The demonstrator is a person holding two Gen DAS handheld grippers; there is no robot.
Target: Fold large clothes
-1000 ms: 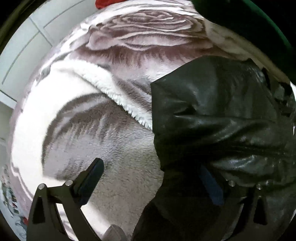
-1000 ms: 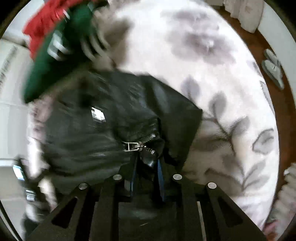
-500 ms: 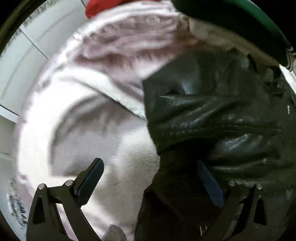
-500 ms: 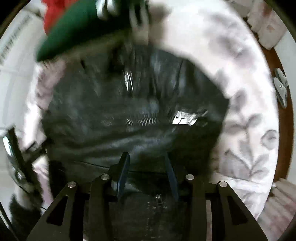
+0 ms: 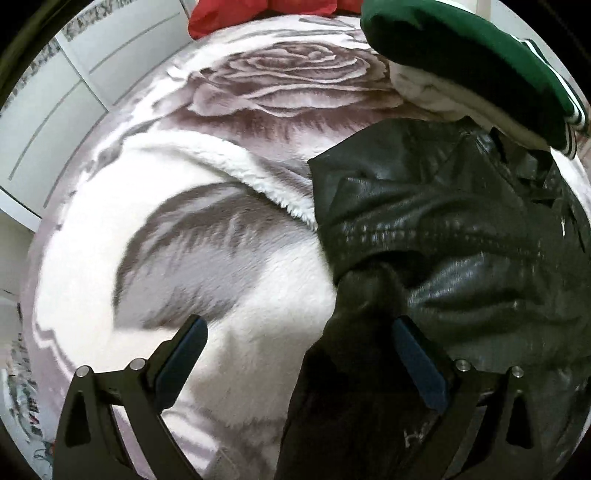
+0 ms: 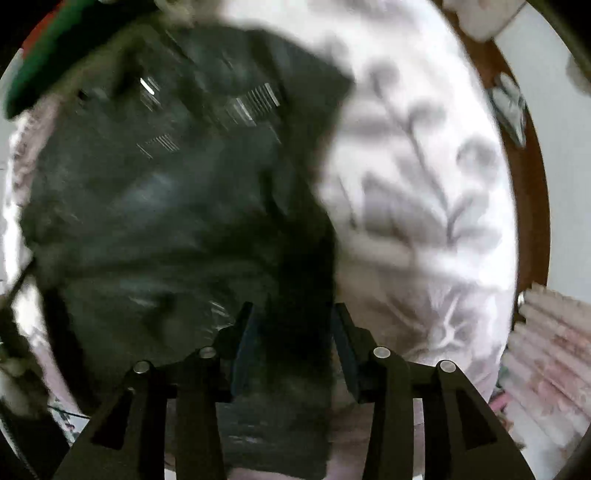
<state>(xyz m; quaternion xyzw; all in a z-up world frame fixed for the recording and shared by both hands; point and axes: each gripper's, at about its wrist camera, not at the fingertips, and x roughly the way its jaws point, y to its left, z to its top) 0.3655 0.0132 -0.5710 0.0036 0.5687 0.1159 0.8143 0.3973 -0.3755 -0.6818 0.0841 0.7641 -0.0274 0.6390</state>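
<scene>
A black leather jacket (image 5: 436, 229) lies crumpled on a white and grey rose-patterned fleece blanket (image 5: 184, 221). My left gripper (image 5: 299, 354) is wide open above the jacket's left edge; dark fabric lies between and under its fingers. In the right wrist view the jacket (image 6: 177, 192) is blurred by motion. My right gripper (image 6: 291, 336) is open over the jacket's right edge, with dark fabric between its blue pads.
A green garment with white stripes (image 5: 480, 62) lies over the jacket's far side, and a red garment (image 5: 258, 11) sits beyond it. White cabinet doors (image 5: 55, 92) stand at the left. A brown floor with slippers (image 6: 509, 103) is at the right.
My right gripper has let go of the jacket's zipper edge and opened, and its view swung quickly across the jacket. My left gripper stayed open and shifted slightly.
</scene>
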